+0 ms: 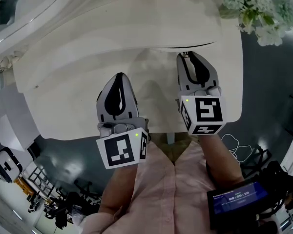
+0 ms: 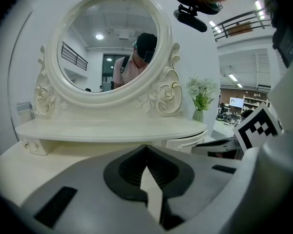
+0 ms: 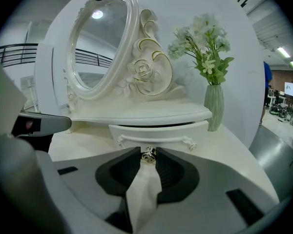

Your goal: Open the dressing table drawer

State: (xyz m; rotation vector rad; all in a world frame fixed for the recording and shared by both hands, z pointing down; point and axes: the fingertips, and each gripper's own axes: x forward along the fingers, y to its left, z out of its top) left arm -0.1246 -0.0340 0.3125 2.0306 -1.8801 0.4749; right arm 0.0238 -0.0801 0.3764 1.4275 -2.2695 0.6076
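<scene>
Right tongs (image 3: 147, 149) pinching the rose knob (image 3: 148, 155) at twelve o'clock, drawer (image 3: 158, 132) standing slightly out above the table (image 3: 232, 143), left tongs (image 2: 146, 147) pressed together, empty.

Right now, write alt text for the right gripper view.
The right gripper is shut on the small metal knob of a white drawer, slightly open. Behind stand an oval mirror and a vase of flowers.

On the counter (image 3: 234, 145), the drawer (image 3: 158, 133) lies at 12 o'clock, its knob (image 3: 148, 155) between my right jaws. The mirror (image 3: 100, 43) stands behind at 11, the vase (image 3: 214, 106) at 2.
</scene>
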